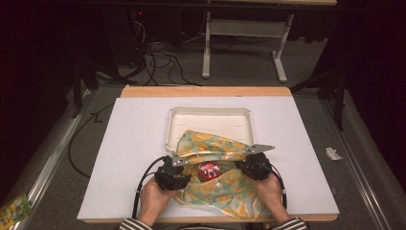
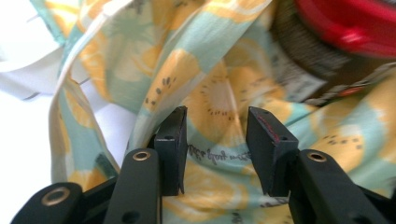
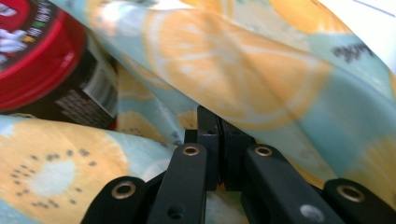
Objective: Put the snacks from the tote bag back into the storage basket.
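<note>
A cloth (image 1: pixel 215 143) printed with orange and lemon slices on pale green lies at the front of the table, its far corner draped over a white tray (image 1: pixel 209 111). A red-lidded can (image 1: pixel 209 169) stands on the cloth between my two grippers. My left gripper (image 1: pixel 186 178) sits at the cloth's left edge. In the left gripper view it (image 2: pixel 217 135) is open, the cloth (image 2: pixel 215 70) lying slack between the jaws and the can (image 2: pixel 345 23) beyond. My right gripper (image 1: pixel 238 167) is at the can's right. It (image 3: pixel 219 122) is shut, a fold of cloth (image 3: pixel 224 60) pinched at its tips, the can (image 3: pixel 32 51) to the left.
The white tabletop (image 1: pixel 134 143) has bare room left and right of the cloth. A wooden strip (image 1: pixel 206 91) edges its far side. On the floor lie cables (image 1: pixel 163 62), a yellow-green packet (image 1: pixel 14 208) at the left and a paper scrap (image 1: pixel 332 153) at the right.
</note>
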The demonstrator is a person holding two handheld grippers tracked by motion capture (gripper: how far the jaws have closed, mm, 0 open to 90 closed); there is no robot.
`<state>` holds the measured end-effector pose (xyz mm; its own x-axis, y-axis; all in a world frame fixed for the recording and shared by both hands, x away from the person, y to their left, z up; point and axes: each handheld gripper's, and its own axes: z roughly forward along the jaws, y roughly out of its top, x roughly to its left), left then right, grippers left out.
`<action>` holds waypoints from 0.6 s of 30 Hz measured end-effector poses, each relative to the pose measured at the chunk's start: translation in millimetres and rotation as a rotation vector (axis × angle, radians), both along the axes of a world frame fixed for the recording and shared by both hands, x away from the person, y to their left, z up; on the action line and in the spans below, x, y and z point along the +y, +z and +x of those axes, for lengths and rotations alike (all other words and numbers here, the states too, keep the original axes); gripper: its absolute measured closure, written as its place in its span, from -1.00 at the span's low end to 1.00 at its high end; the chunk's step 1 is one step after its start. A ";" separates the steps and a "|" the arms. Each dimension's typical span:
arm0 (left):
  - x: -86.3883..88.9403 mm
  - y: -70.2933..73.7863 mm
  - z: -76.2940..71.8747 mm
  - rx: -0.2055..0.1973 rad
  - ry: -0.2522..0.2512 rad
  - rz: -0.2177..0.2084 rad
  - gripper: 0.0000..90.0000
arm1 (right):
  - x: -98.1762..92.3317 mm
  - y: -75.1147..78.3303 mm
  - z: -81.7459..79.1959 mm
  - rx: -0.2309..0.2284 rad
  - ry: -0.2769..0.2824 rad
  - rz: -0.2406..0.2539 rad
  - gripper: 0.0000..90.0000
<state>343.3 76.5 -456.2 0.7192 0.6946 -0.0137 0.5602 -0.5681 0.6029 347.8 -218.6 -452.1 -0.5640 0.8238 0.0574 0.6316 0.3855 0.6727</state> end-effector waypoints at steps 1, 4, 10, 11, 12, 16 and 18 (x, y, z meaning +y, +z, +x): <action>0.2 -2.0 1.3 -0.010 0.011 0.020 0.32 | -1.5 -1.2 0.9 -0.005 -0.002 -0.007 0.99; 1.9 -4.4 3.1 -0.018 0.032 0.034 0.33 | -6.8 -3.9 2.8 0.012 -0.033 -0.012 0.99; 10.0 -6.4 6.3 -0.029 0.071 0.050 0.37 | -21.7 -8.9 5.2 0.027 -0.088 -0.015 1.00; 11.2 -6.7 6.6 -0.035 0.078 0.048 0.37 | -24.3 -9.9 5.2 0.034 -0.096 -0.016 1.00; 12.3 -7.0 6.8 -0.040 0.084 0.046 0.38 | -26.2 -11.0 5.4 0.037 -0.102 -0.016 1.00; 16.0 -6.4 6.1 -0.057 0.097 0.042 0.39 | -33.3 -14.3 5.3 0.048 -0.119 -0.015 1.00; 17.6 -5.5 5.6 -0.069 0.105 0.037 0.40 | -36.6 -15.5 4.9 0.044 -0.124 -0.015 1.00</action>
